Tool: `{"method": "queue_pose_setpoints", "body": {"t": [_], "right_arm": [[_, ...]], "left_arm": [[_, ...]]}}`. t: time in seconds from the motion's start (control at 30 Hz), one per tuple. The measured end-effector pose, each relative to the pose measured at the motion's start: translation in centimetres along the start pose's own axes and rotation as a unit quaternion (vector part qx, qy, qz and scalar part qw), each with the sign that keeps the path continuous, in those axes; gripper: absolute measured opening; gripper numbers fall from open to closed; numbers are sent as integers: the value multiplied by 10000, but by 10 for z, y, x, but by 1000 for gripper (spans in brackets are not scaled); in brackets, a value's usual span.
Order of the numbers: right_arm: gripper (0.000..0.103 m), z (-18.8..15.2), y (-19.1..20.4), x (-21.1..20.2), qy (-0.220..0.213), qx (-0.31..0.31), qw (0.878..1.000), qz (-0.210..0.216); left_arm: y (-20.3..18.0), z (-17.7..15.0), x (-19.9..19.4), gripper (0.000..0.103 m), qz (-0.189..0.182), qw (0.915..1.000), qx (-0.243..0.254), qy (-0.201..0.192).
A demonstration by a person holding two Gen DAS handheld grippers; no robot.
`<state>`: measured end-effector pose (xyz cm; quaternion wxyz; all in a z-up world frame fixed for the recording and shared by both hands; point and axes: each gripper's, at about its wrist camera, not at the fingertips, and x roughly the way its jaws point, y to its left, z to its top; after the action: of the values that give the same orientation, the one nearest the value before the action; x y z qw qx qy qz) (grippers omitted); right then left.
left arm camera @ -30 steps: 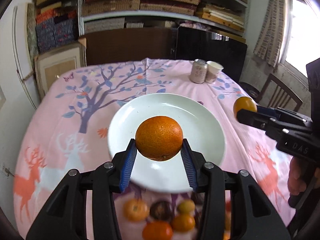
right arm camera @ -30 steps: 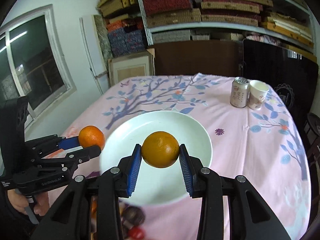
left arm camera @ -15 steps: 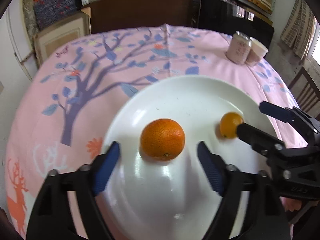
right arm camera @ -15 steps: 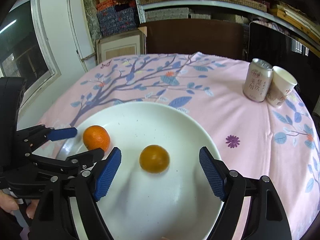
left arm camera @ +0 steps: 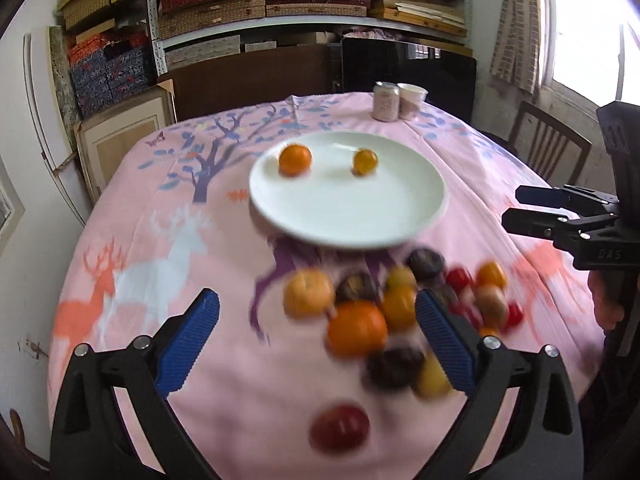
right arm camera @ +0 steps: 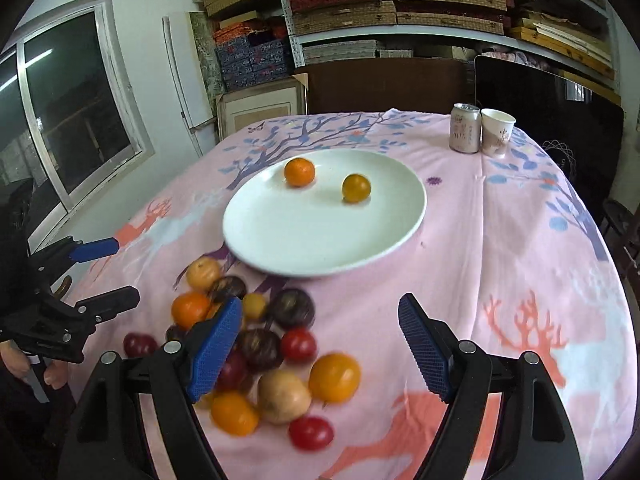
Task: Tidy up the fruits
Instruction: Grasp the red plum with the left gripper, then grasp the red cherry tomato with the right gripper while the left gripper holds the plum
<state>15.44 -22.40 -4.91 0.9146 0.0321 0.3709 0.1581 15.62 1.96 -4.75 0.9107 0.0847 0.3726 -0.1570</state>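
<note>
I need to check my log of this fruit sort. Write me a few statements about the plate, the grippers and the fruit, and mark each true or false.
1. Two fruits lie on the white plate: an orange and a smaller yellow-orange fruit. True.
2. The left gripper is shut on an orange. False: its jaws stand wide apart and hold nothing.
3. The right gripper is open and empty. True.
4. The pile of loose fruit sits on the plate. False: it lies on the tablecloth, on the near side of the plate.
5. A can and a paper cup stand side by side beyond the plate. True.
</note>
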Motion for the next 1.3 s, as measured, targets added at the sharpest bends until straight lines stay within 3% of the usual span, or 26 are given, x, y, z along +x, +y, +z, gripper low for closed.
{"method": "queue_pose_setpoints", "body": {"t": [0.2,0.37,0.47,0.53,0.57,0.6,0.63,0.67,0.7,0.73,0.87,1.23,1.3], "right_arm": [[81,-60,40,-38,-206,-258,9994,-36],[81,-69,58,-54,-257,-533,9981,-167],[81,-68,54,-59,-306,-512,9979,-243],[81,-69,48,-58,-284,-475,9980,-305],[79,-70,45,-56,-243,-464,9980,-345],[75,-71,42,-53,-179,-458,9981,-369],[72,-73,39,-48,-92,-456,9982,-387],[64,-74,36,-42,6,-454,9982,-397],[60,-76,33,-37,127,-469,9981,-370],[55,-77,31,-32,205,-481,9980,-359],[49,-81,23,-10,437,-395,9976,-368],[49,-80,17,21,734,-190,9958,-514],[42,-80,17,22,751,-151,9958,-504]], "left_arm": [[-18,-65,-20,97,5,9999,161,23],[-31,-76,-11,96,353,9989,292,65],[-31,-72,-1,96,379,9990,198,143],[-30,-67,10,89,402,9987,142,273],[-30,-67,16,78,430,9983,152,361],[-31,-68,23,60,442,9978,159,471],[-30,-69,30,55,430,9971,132,617],[-27,-70,30,53,395,9975,65,575],[-25,-70,28,42,402,9977,47,538],[-24,-70,26,39,445,9978,46,499],[-18,-73,16,39,276,9984,-125,474],[-24,-73,-9,39,189,9994,-186,201],[-24,-73,-11,39,183,9995,-196,161]]}}
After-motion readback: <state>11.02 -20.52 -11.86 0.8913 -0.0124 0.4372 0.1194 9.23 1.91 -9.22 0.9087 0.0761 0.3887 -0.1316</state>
